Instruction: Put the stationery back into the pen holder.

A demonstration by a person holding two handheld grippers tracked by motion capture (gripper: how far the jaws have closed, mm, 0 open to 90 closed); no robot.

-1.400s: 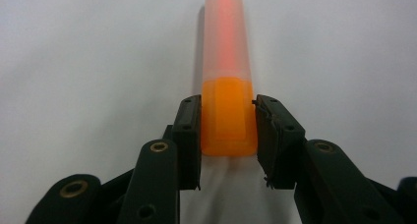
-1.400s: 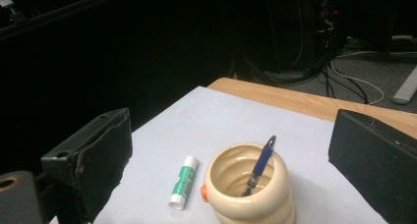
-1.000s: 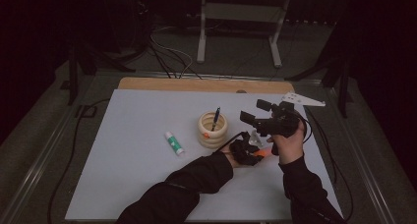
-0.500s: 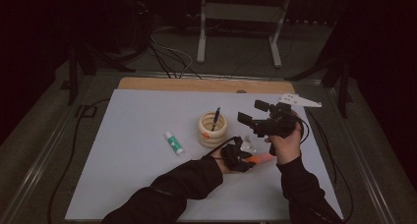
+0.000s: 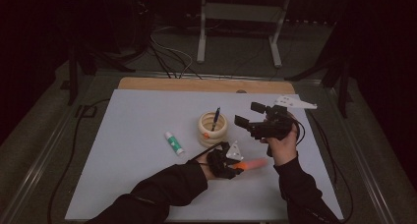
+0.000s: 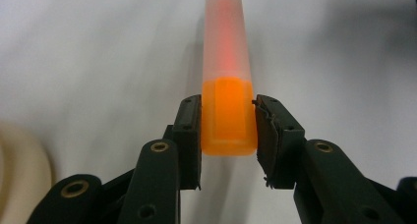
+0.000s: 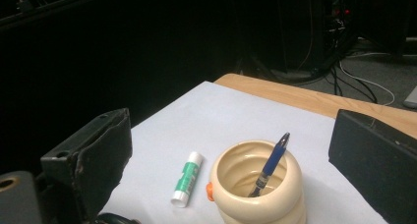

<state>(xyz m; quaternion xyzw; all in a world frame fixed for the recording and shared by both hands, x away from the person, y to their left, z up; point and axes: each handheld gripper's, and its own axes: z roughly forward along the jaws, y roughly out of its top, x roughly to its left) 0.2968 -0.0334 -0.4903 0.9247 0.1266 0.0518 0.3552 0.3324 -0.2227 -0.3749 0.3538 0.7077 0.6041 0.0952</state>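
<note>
Left gripper view shows the left gripper [image 6: 228, 130] clamped on the orange highlighter [image 6: 227, 81], just beside the cream cup [image 5: 213, 128]; next it likely must lift, tip upright, and drop in.

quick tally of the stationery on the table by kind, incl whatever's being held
Orange highlighter, held in the left gripper: 1
Blue pen, standing in the holder: 1
Glue stick, lying on the white mat: 1
Cream ribbed pen holder: 1
Total: 4
</note>
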